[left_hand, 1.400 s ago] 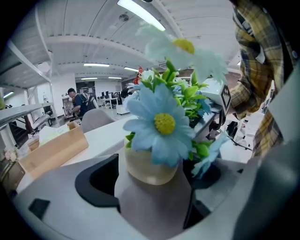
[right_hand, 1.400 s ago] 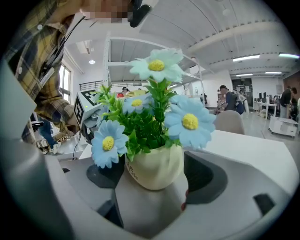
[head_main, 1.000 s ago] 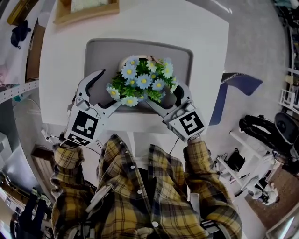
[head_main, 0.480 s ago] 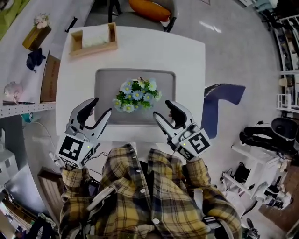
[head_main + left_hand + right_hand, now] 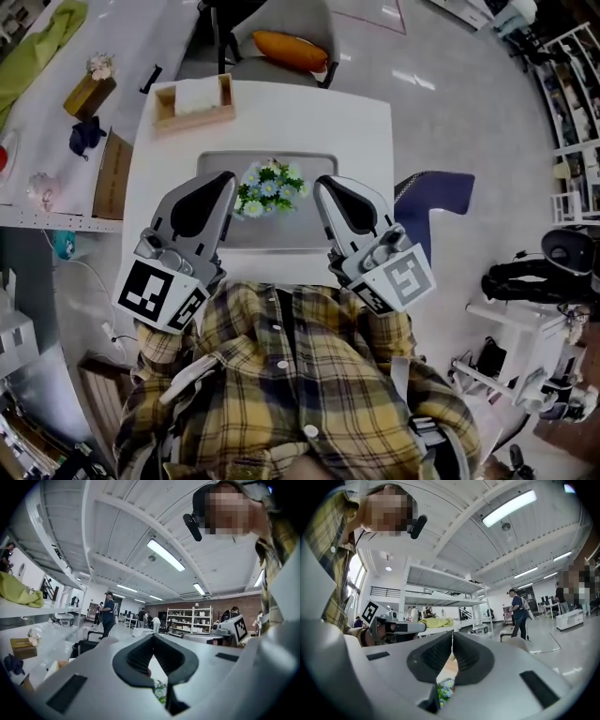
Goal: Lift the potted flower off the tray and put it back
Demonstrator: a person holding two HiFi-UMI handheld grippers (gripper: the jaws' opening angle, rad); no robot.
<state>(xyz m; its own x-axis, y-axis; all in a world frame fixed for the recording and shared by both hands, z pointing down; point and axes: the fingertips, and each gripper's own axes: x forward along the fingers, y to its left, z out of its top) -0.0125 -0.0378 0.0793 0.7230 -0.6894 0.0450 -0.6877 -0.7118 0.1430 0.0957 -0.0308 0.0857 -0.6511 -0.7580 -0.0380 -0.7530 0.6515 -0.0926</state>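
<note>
While both pairs of jaws have just closed pad on pad with nothing between them, my left gripper and right gripper point up the frame from the middle of the head view. The flower stands upright on the tray, upper centre on the table. Its blooms face the camera and it shows between my two tips, gripped by neither.

We wear a yellow plaid shirt, white buttons; left gripper and right gripper grey, black-padded, with square-marker cubes.
</note>
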